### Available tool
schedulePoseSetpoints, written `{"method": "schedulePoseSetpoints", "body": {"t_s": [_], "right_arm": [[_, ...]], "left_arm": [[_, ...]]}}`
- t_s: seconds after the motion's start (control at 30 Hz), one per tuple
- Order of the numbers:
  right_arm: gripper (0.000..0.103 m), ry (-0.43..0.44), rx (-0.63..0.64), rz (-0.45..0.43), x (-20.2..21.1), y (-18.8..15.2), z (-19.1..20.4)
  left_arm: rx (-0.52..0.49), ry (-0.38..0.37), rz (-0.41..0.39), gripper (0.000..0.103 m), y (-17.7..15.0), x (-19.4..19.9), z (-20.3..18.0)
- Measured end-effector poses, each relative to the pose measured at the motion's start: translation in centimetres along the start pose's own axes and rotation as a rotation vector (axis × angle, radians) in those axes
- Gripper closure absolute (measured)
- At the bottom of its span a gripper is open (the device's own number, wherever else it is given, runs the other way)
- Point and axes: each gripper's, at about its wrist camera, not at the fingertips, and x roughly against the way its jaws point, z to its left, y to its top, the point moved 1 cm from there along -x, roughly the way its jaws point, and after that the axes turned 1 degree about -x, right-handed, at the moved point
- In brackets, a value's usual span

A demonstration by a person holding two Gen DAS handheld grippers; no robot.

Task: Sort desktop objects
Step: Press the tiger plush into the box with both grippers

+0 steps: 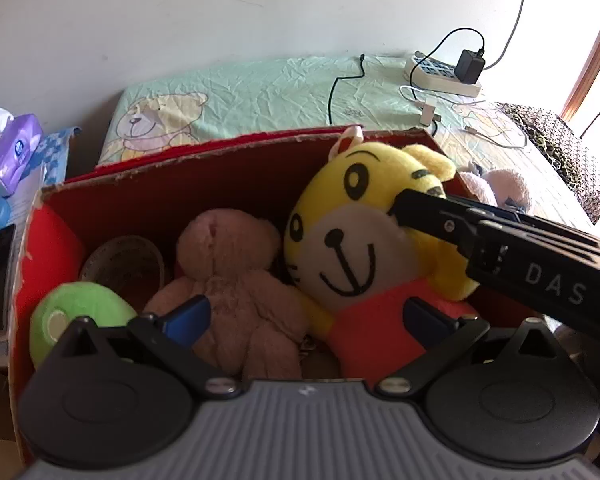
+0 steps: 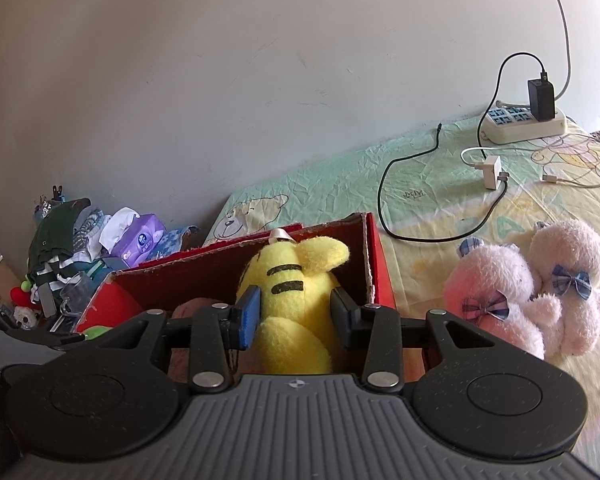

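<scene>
Right gripper (image 2: 294, 316) fingers straddle the yellow tiger plush's (image 2: 296, 304) head, which sits inside the red cardboard box (image 2: 374, 256); whether they pinch it I cannot tell. Left gripper (image 1: 306, 316) hovers spread over a pink teddy (image 1: 236, 280). 2 pink plush toys (image 2: 528, 284) wait outside. Risk: fingers withdrawing could snag the tiger's fur and drag it out.

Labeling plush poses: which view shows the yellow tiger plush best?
Left wrist. It shows the yellow tiger plush face-on in the red box, red shirt included, with the right gripper at its head. The right wrist view shows only the back of its head between the fingers.
</scene>
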Motion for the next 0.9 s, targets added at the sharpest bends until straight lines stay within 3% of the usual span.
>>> {"method": "schedulePoseSetpoints", "body": {"t_s": [0.47,0.9], "right_arm": [[0.058,-0.002,-0.010,0.030,1.2,-0.4,-0.1],[0.069,-0.009,0.012,0.050,1.7,-0.9,0.3]], "left_arm": [[0.005,0.038,0.017,0.000,-0.6,0.0,-0.8],[-0.032,0.080,0.015,0.001,-1.3,0.1,-1.6]]}}
